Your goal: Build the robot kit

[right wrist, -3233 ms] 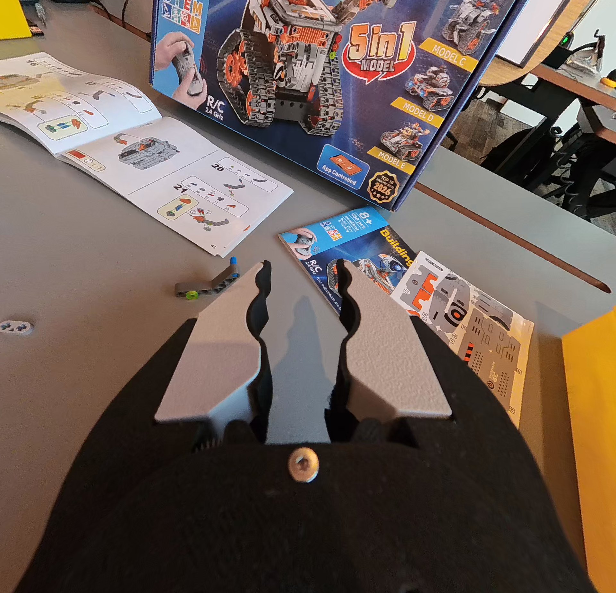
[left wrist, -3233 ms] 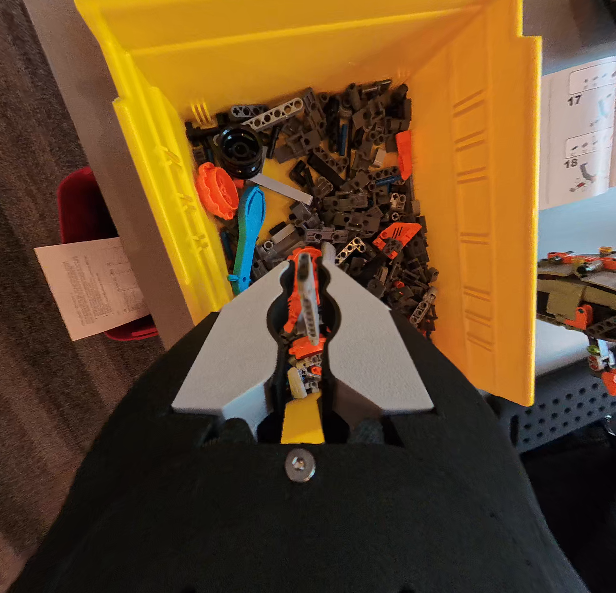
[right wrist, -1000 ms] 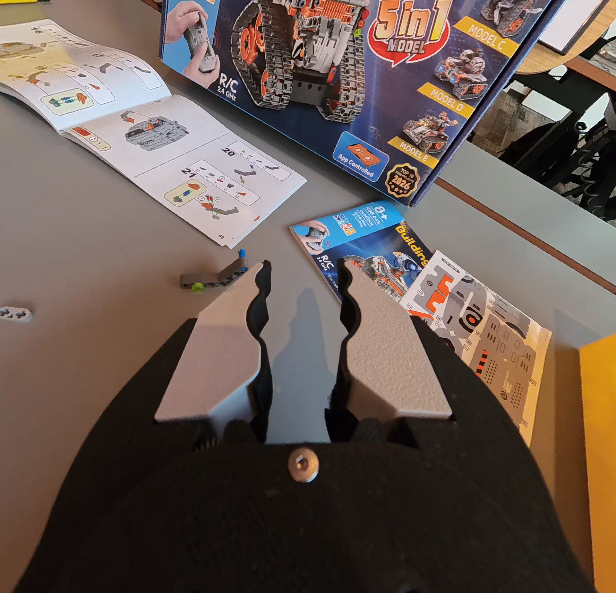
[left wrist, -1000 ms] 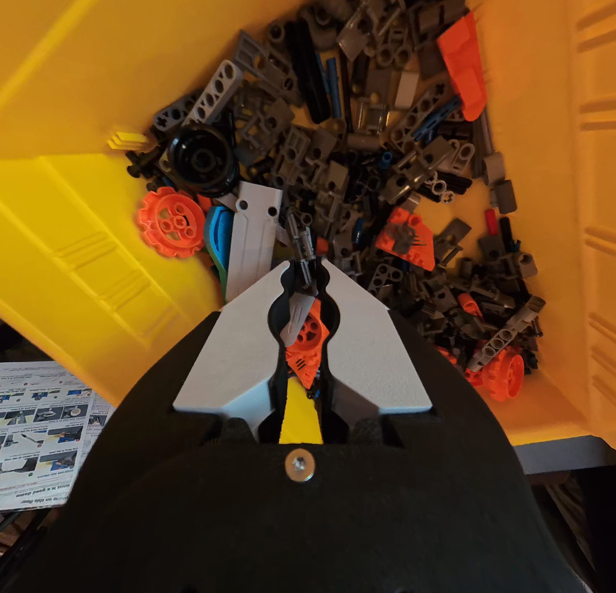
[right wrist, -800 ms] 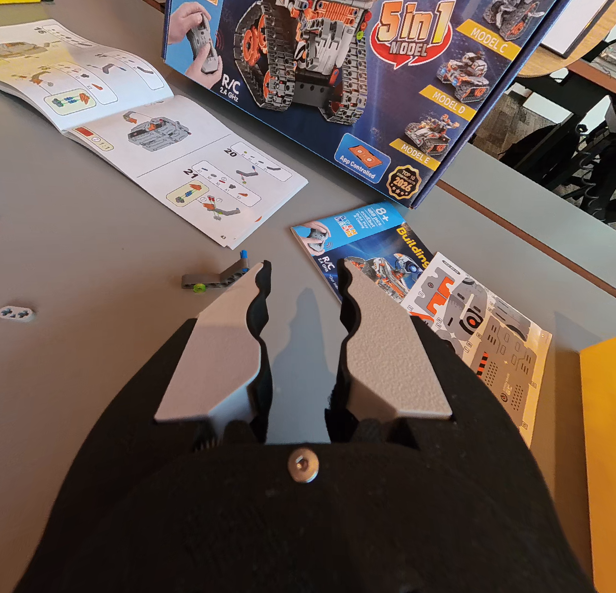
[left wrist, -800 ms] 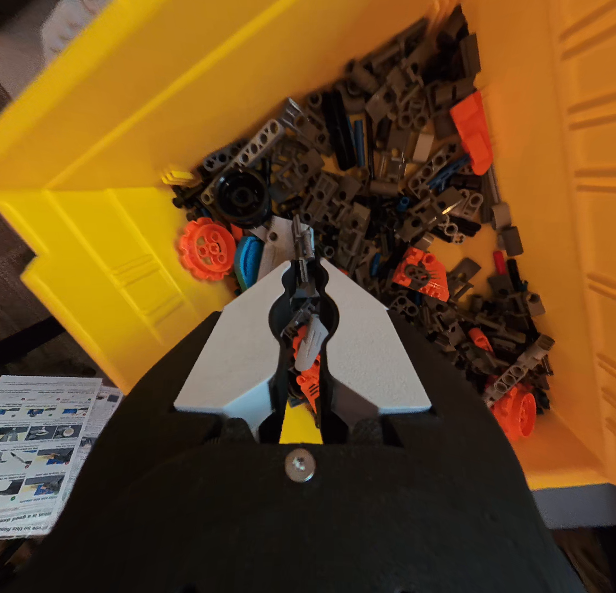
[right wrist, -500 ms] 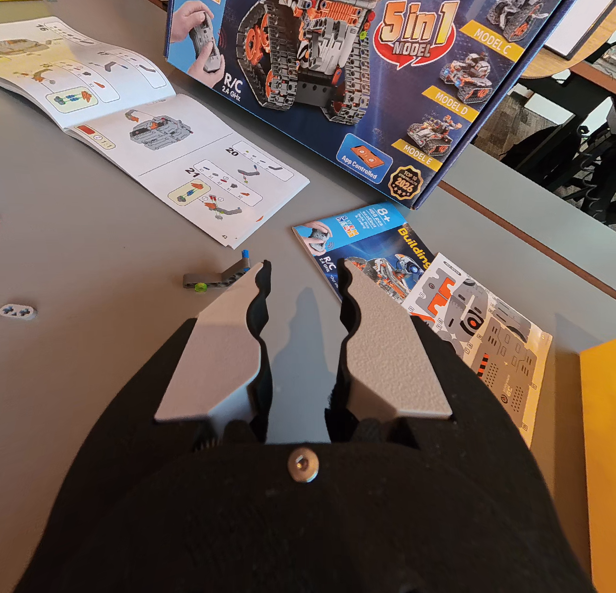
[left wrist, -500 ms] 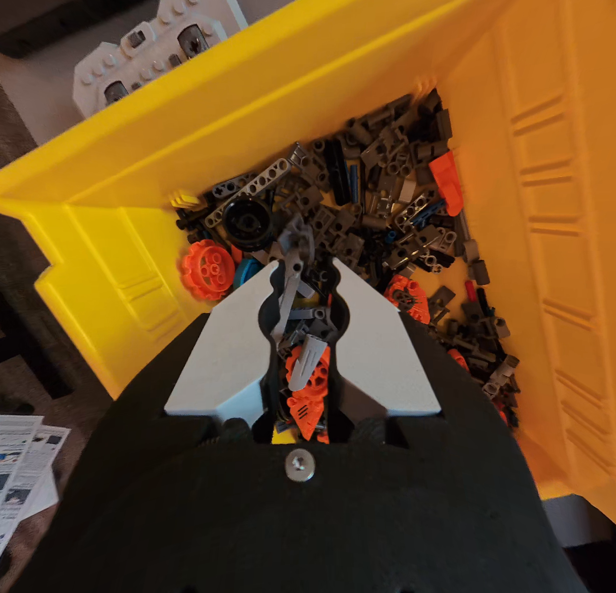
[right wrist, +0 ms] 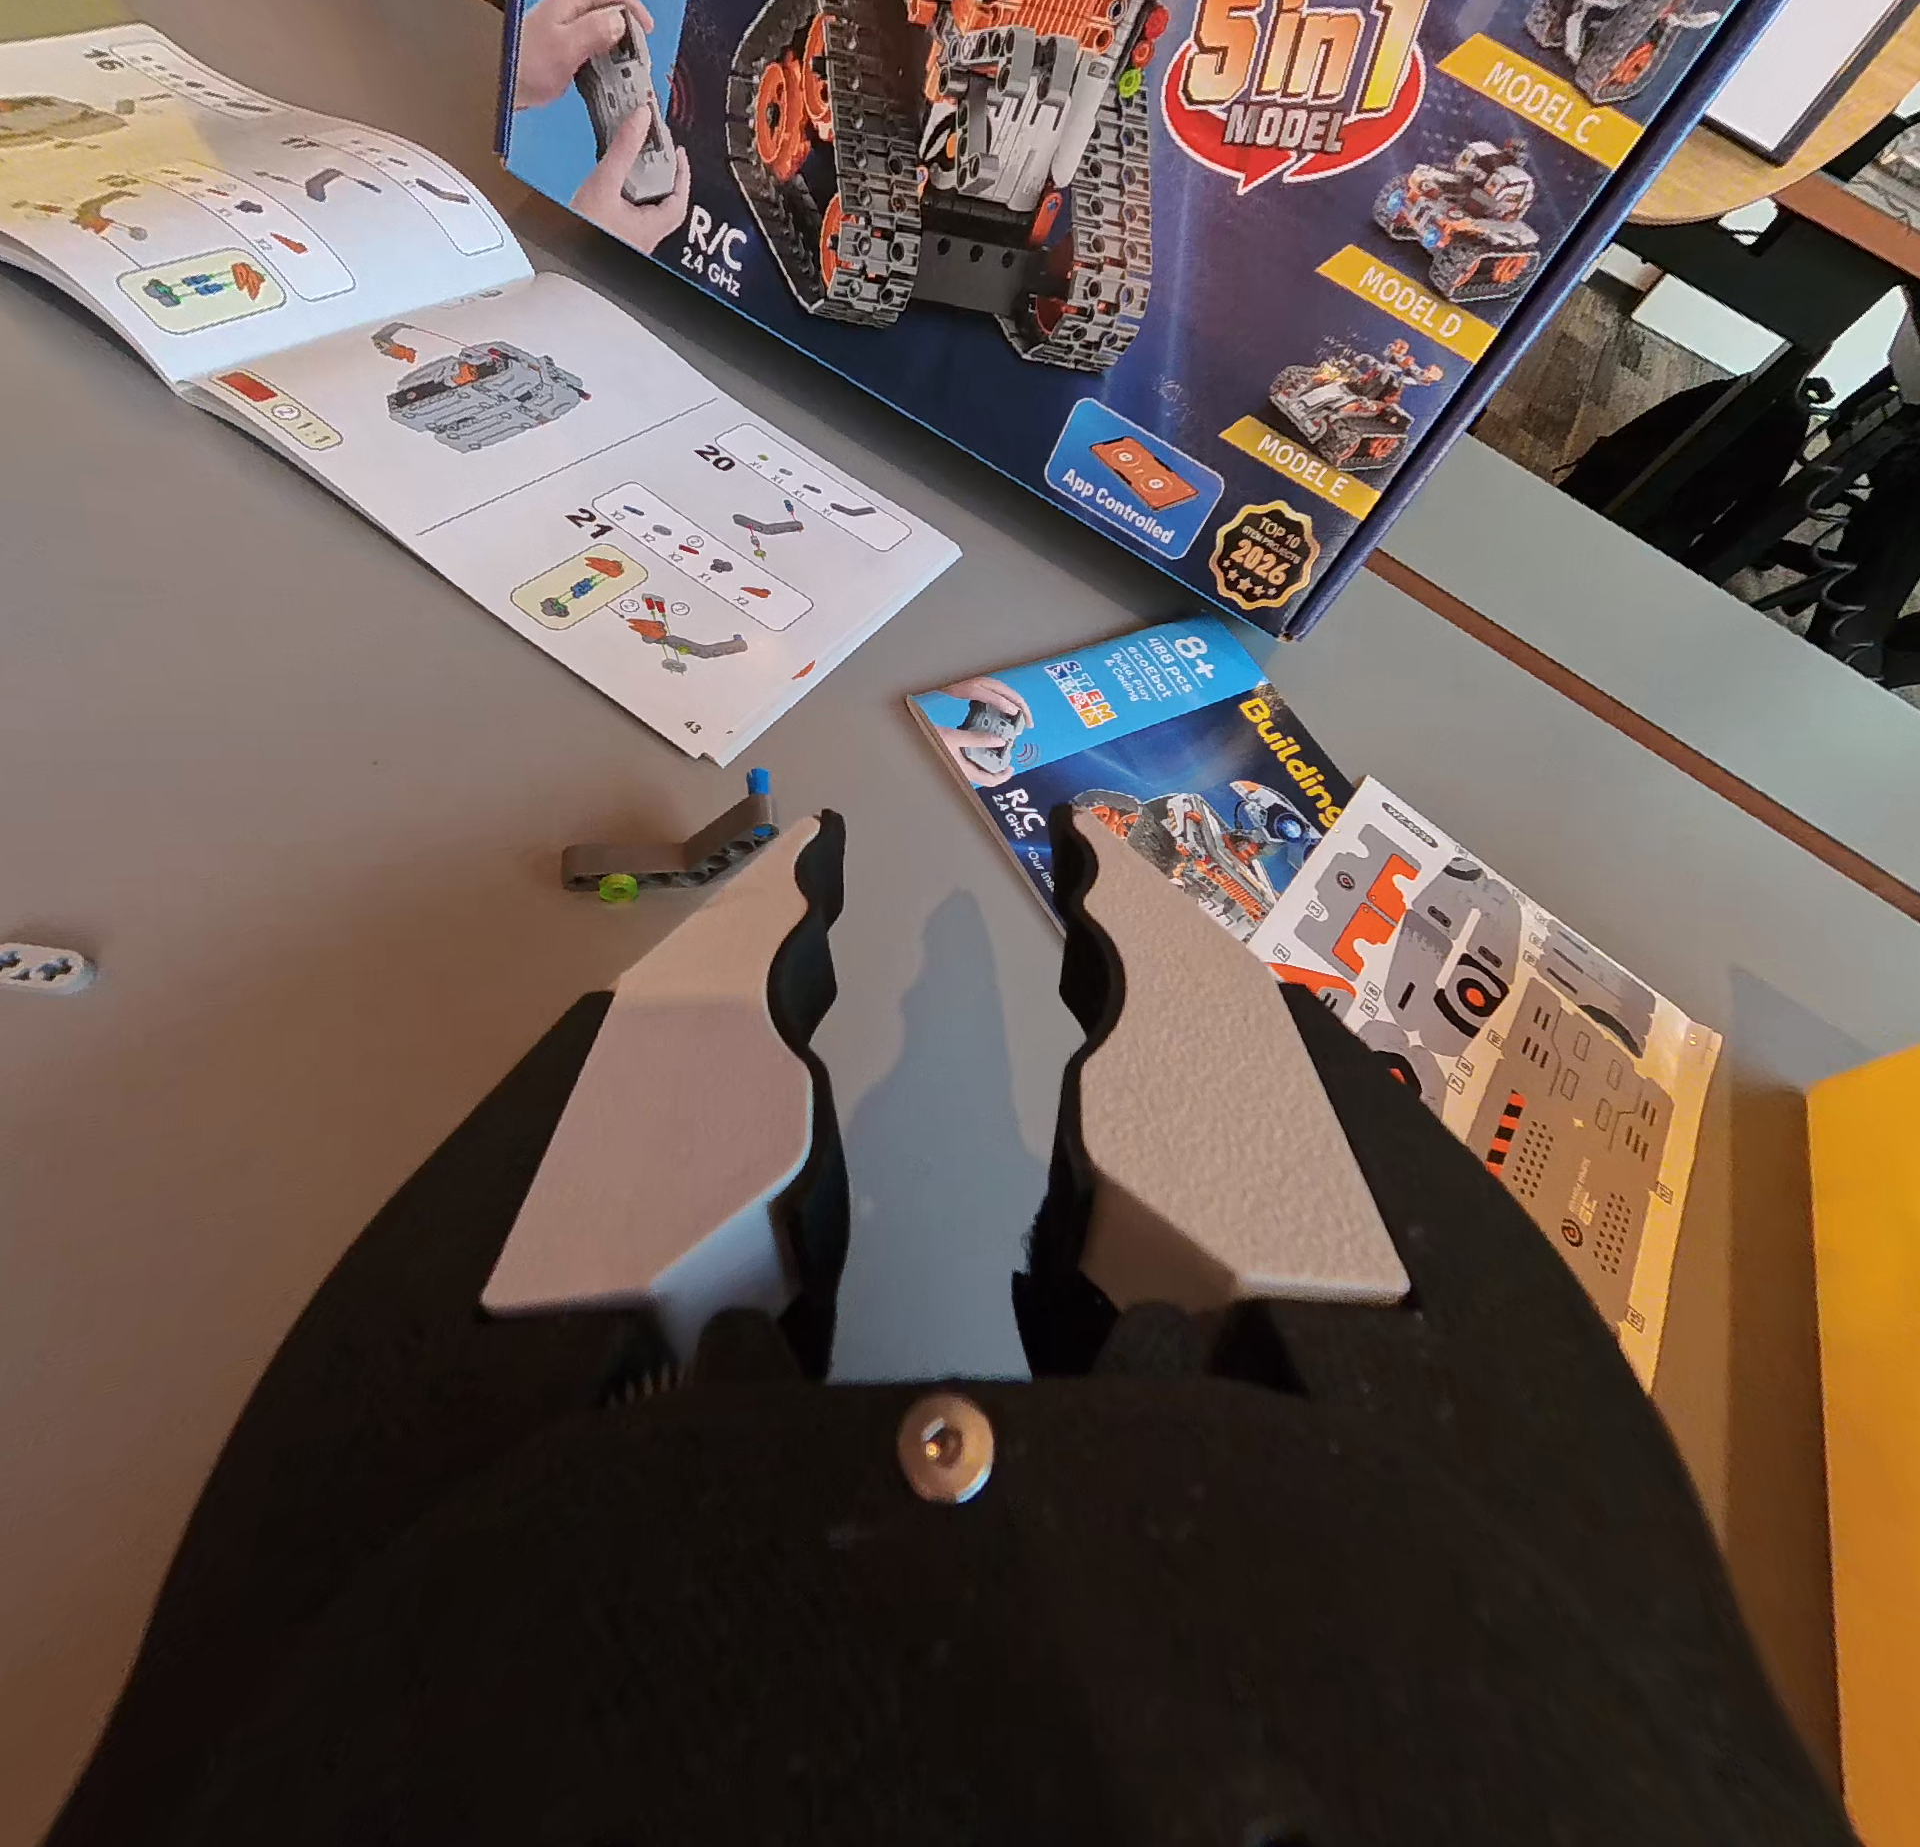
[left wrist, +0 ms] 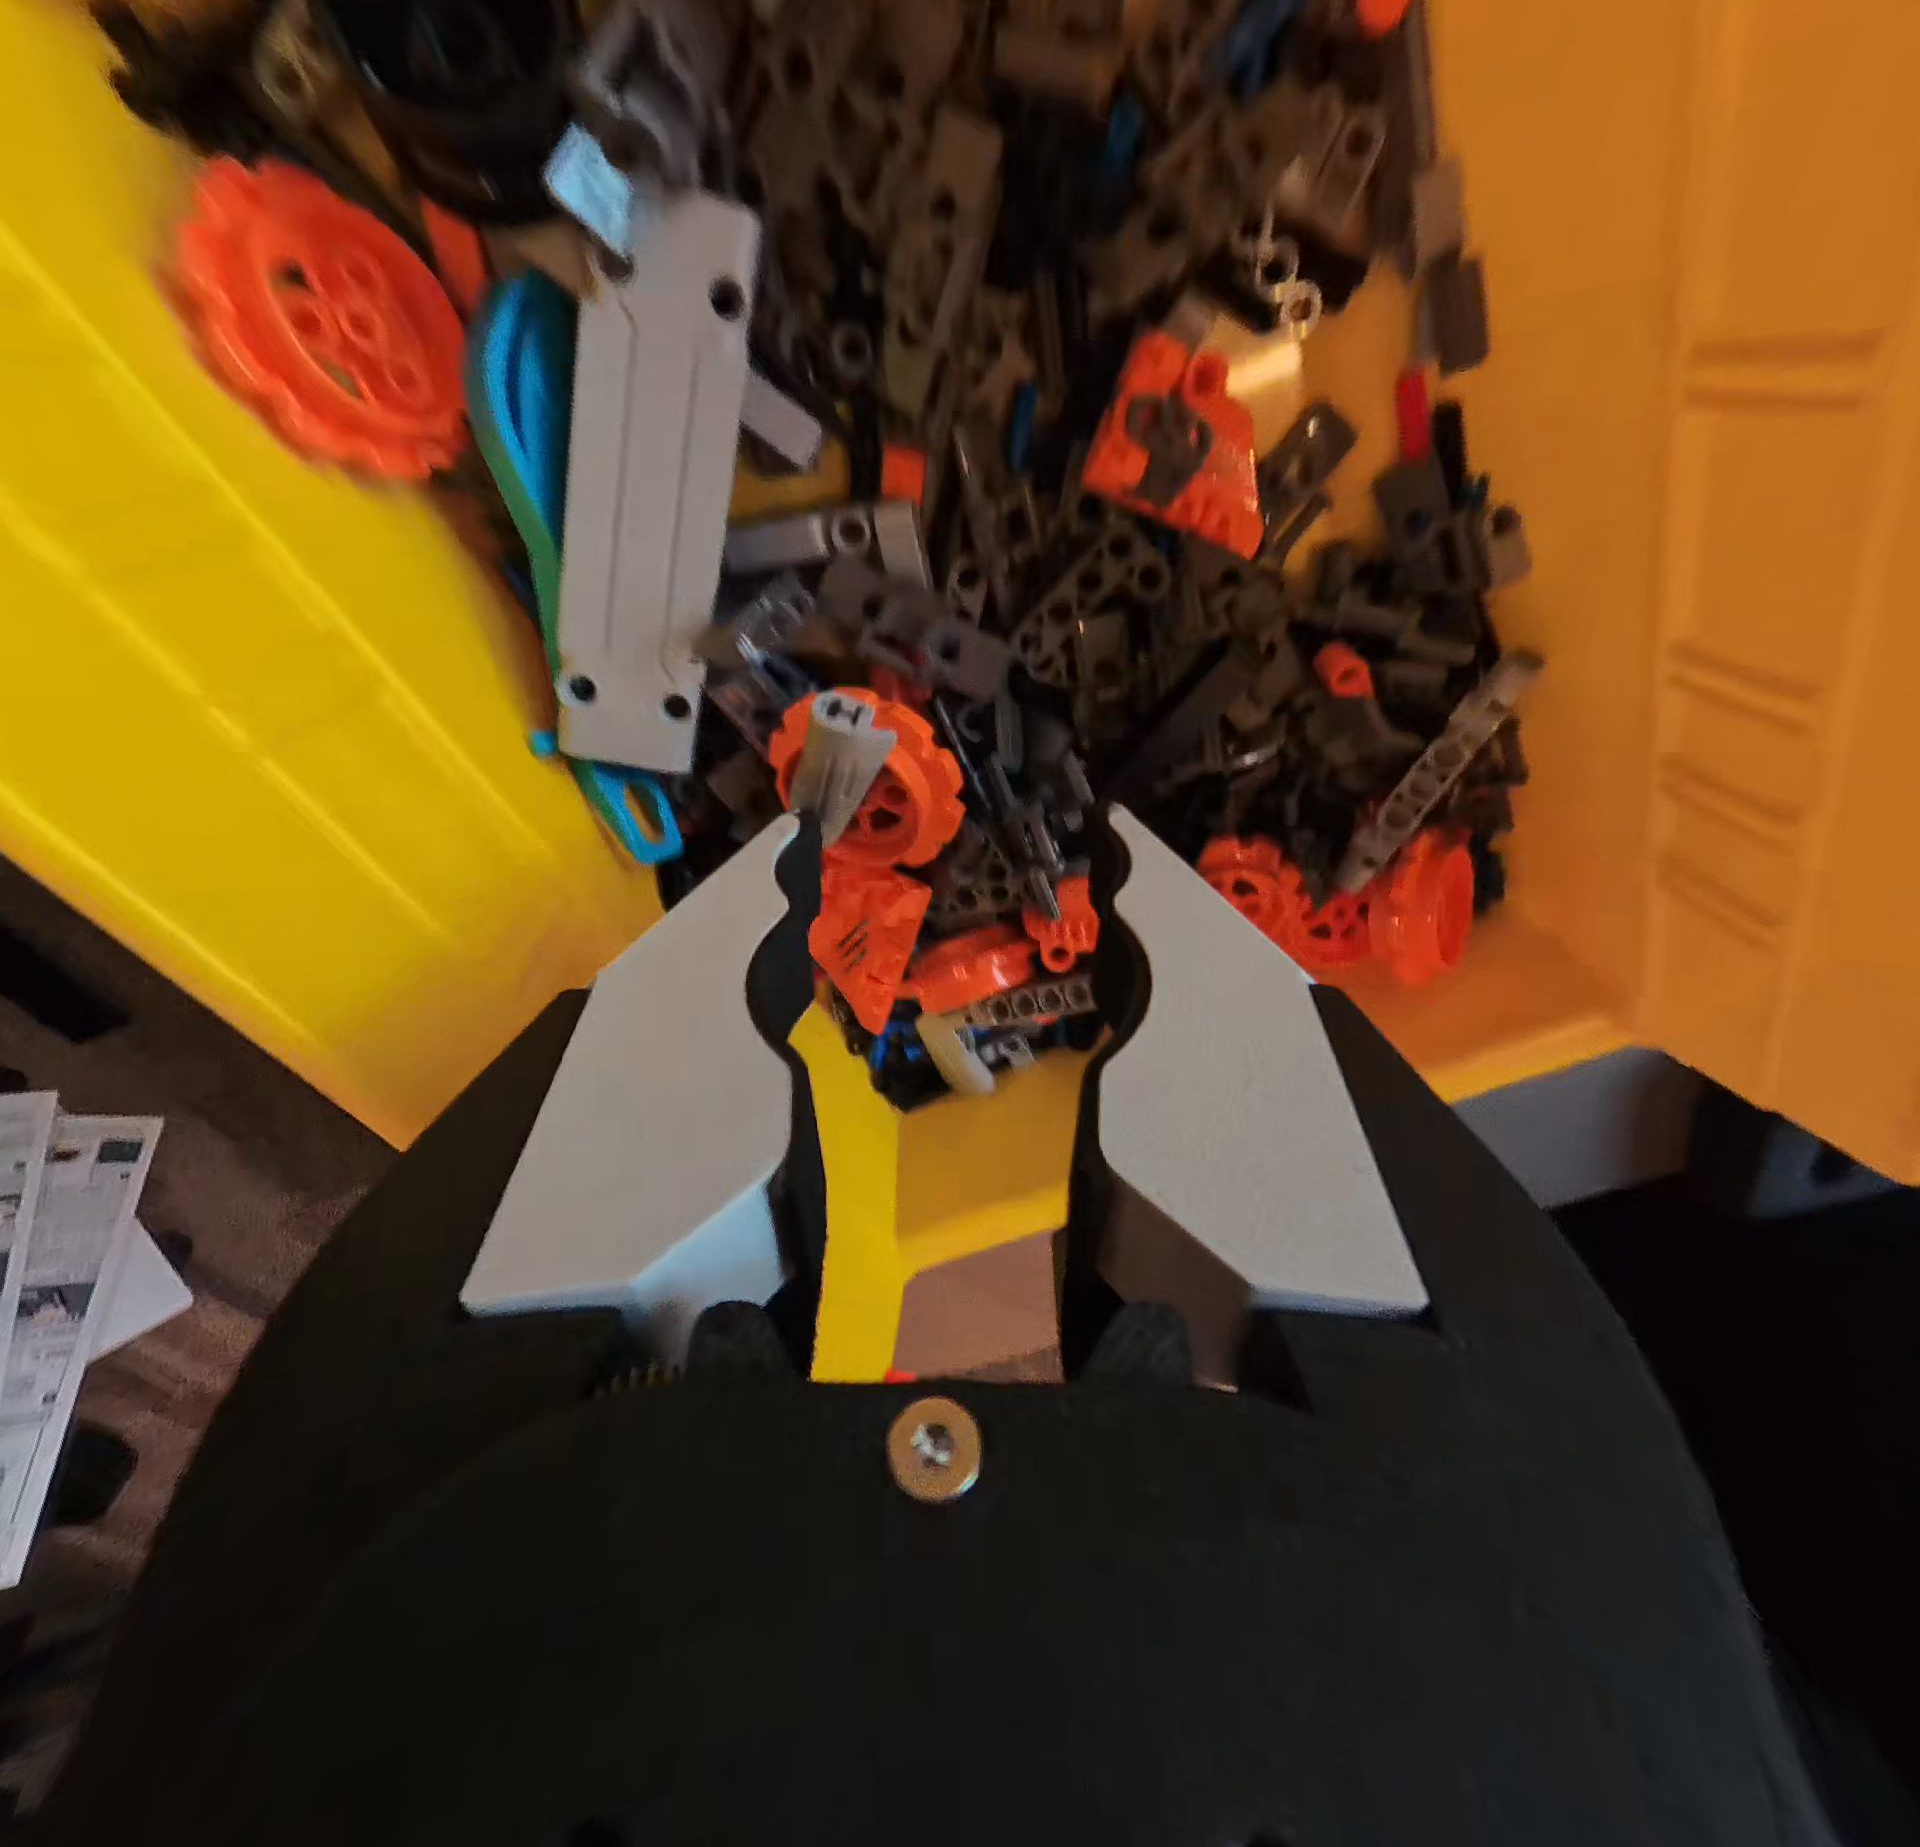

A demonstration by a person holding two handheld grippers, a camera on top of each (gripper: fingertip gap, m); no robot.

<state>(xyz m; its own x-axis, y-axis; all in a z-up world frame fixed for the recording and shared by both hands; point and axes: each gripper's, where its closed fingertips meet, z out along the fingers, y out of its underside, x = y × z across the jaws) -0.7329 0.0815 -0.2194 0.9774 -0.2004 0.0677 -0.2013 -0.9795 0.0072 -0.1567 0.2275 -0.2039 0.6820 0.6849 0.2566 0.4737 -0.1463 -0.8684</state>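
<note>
Hovering over a yellow plastic bin (left wrist: 260, 571), the left claw (left wrist: 951, 831) is spread wide and grasps nothing; its tips sit just above a jumbled heap of building-kit parts (left wrist: 1091, 571) in grey, black and orange. Closest to the left fingertip is an orange toothed wheel (left wrist: 883, 789) with a short grey connector (left wrist: 836, 758) lying across it. Further up the left wrist view lie a long grey panel (left wrist: 644, 509), a blue tool (left wrist: 520, 415) and a larger orange gear (left wrist: 312, 317) against the bin's left wall; the upper part is motion-blurred. In the right wrist view the right claw (right wrist: 945, 826) is likewise released and empty, held above a grey bench (right wrist: 260, 966). Just beside its left fingertip rests a small bent grey beam (right wrist: 675, 852) with a green pin and a blue pin. An open instruction booklet (right wrist: 520, 426) lies at upper left, a large blue kit box (right wrist: 1039, 187) with a tracked robot pictured stands behind, and a small blue leaflet (right wrist: 1122, 748) and a sticker sheet (right wrist: 1507, 1049) lie at right. All four printed items carry writing, not repeated here.
</note>
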